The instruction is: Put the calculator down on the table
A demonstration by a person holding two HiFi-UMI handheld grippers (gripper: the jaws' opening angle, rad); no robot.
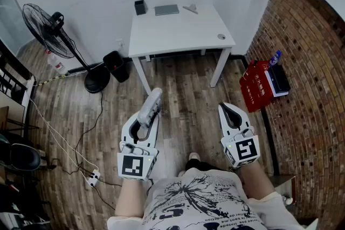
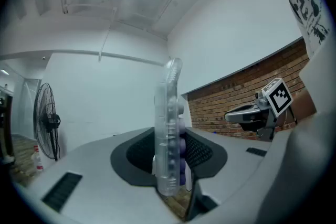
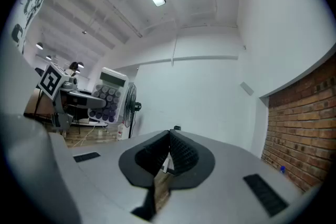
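Note:
My left gripper is shut on a translucent calculator, held level over the wooden floor, well short of the white table. In the left gripper view the calculator stands edge-on between the pads, its purple keys facing right. My right gripper hangs beside it with its jaws shut and nothing in them; its fingertips meet in the right gripper view. That view also shows the calculator at the far left.
On the table stand a black cup, a grey flat device and a small round thing. A standing fan and black bin are left of it. A red box leans by the brick wall. Cables cross the floor.

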